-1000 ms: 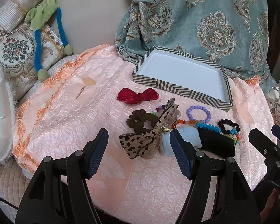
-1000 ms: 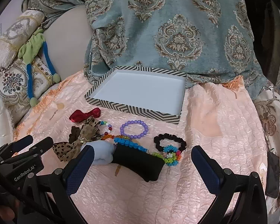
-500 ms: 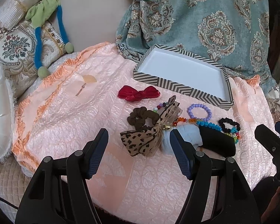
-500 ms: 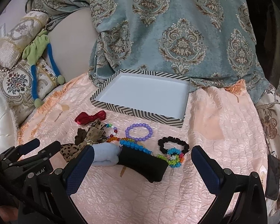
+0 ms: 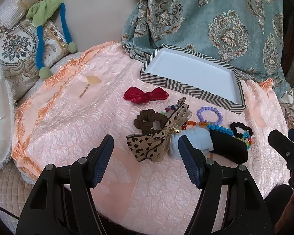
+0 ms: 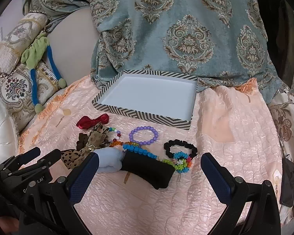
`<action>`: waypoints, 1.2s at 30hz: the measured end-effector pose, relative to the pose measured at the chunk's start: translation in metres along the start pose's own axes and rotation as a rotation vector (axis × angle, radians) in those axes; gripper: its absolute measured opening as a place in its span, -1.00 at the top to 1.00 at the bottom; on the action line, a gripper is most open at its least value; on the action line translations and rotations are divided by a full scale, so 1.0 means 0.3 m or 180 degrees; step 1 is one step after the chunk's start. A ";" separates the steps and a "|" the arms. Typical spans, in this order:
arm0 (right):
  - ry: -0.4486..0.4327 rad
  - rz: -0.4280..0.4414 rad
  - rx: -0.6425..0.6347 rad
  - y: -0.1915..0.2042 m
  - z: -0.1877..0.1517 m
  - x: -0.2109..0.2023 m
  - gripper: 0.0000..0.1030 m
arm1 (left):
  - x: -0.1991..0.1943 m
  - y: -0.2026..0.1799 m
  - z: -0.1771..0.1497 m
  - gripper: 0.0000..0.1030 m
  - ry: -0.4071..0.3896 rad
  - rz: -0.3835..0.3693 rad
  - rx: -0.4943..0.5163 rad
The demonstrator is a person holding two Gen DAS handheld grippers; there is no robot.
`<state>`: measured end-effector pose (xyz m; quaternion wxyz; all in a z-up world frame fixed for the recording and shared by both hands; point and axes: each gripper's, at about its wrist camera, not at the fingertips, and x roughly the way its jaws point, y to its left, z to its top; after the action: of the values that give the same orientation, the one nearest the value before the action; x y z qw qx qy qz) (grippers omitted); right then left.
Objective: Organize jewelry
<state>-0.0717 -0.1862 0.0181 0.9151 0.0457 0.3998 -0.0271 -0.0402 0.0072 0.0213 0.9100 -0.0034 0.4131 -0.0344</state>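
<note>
Left wrist view: the left gripper (image 5: 146, 159) is spread wide and holds nothing. The leopard bow (image 5: 152, 143) lies just beyond the gap between its fingers, long axis slanting from near left to far right, so this hand looks nearer to it. The striped tray (image 5: 188, 90) sits farther off, empty.

Right wrist view: the right gripper (image 6: 149, 178) is also wide open and empty. The black roll (image 6: 149, 166) lies between its fingers, long axis left to right, touching the pale blue roll (image 6: 109, 161).
</note>
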 end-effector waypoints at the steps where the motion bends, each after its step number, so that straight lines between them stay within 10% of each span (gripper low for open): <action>1: -0.0010 -0.0015 -0.0009 -0.002 -0.001 0.002 -1.00 | 0.002 0.002 0.000 -0.33 0.0009 -0.0005 -0.0002; 33: 0.0561 0.0433 -0.0225 -0.108 -0.110 0.314 -0.69 | 0.283 -0.081 0.000 -0.33 0.0811 -0.0729 -0.0263; 36: 0.0615 0.0505 -0.0264 -0.110 -0.121 0.345 -0.15 | 0.313 -0.090 0.009 -0.33 0.0805 -0.0800 -0.0338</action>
<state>-0.0309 -0.2166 -0.0845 0.8727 0.0417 0.4820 0.0665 0.0218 -0.0258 -0.0465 0.8379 -0.0987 0.5218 -0.1260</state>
